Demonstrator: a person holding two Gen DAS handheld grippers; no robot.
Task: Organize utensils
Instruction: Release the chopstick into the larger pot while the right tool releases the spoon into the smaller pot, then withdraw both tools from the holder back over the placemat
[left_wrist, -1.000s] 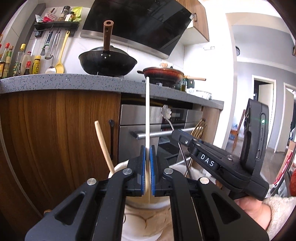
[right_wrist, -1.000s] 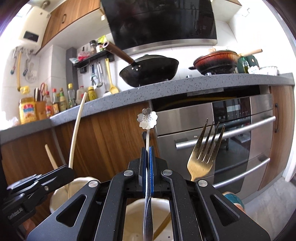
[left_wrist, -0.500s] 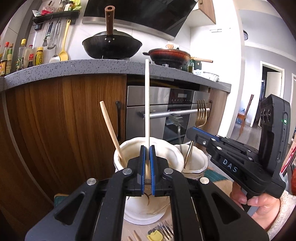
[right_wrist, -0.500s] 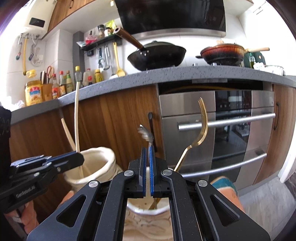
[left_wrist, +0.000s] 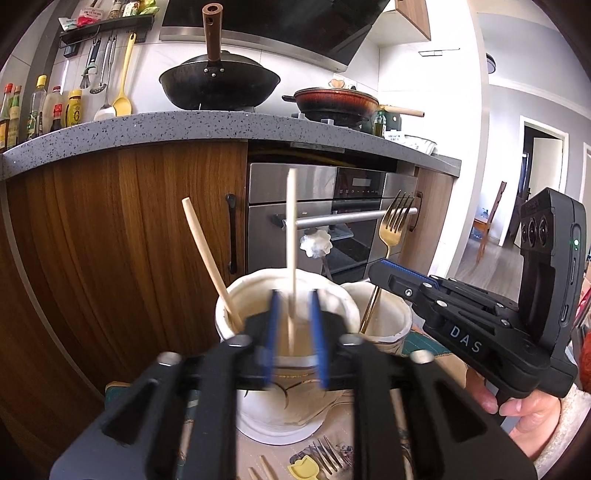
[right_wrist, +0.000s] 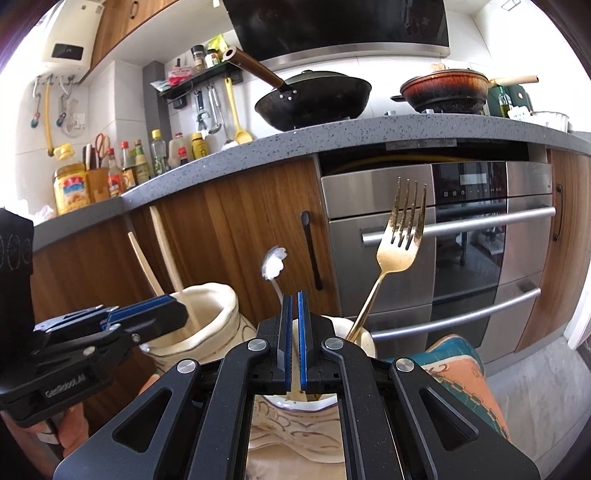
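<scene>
Left hand-held gripper (left_wrist: 293, 332): blue pads are standing apart, with a pale chopstick (left_wrist: 291, 254) rising upright in the gap; pads are motion-blurred and contact with the stick cannot be told. The chopstick's lower end is sitting inside the larger cream ceramic holder (left_wrist: 332, 295), where a second chopstick (left_wrist: 210, 258) is leaning to the left against the rim.

Right hand-held gripper (right_wrist: 294, 332): pads are showing only a narrow slit, gripping nothing. It is hovering just above the smaller cream holder (right_wrist: 365, 341). A flower-ended spoon (right_wrist: 273, 264) and a gold fork (right_wrist: 400, 236) are standing in that holder, tilted, tines up.

The two holders are sitting just beside each other on a patterned mat (right_wrist: 469, 373). Loose forks (left_wrist: 328, 458) are lying on the mat below the larger holder
</scene>
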